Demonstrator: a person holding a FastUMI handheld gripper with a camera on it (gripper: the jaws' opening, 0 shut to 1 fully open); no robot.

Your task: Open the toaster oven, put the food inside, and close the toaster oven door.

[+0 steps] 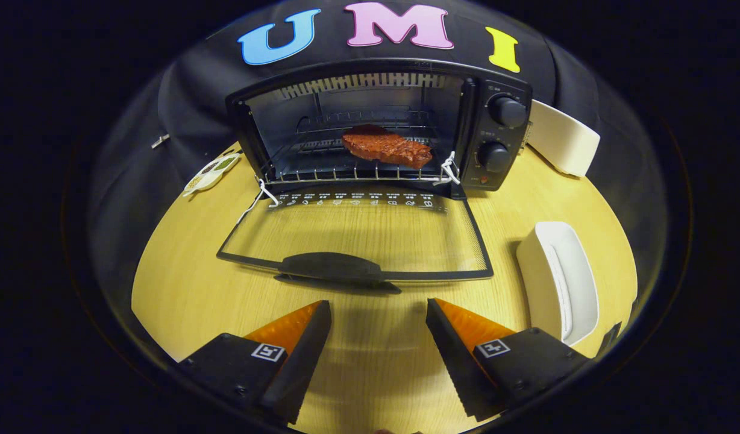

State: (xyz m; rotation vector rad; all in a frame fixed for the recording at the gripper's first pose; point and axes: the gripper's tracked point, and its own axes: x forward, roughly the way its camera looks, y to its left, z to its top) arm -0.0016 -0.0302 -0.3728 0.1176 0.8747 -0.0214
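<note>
Oven open on your pale wooden table

Your gripper fingers stand apart, empty; the steak lies crosswise on the toaster oven rack.

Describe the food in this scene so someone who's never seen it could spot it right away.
Find the black toaster oven at the back of the wooden table, its glass door folded down flat ahead of the open gripper. On the wire rack inside lies the steak, the only reddish-brown thing there.

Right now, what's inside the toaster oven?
A piece of meat lies on the wire rack inside the toaster oven, door folded down. Below the rack is too dark to tell. The gripper fingers are open, short of the door handle.
</note>
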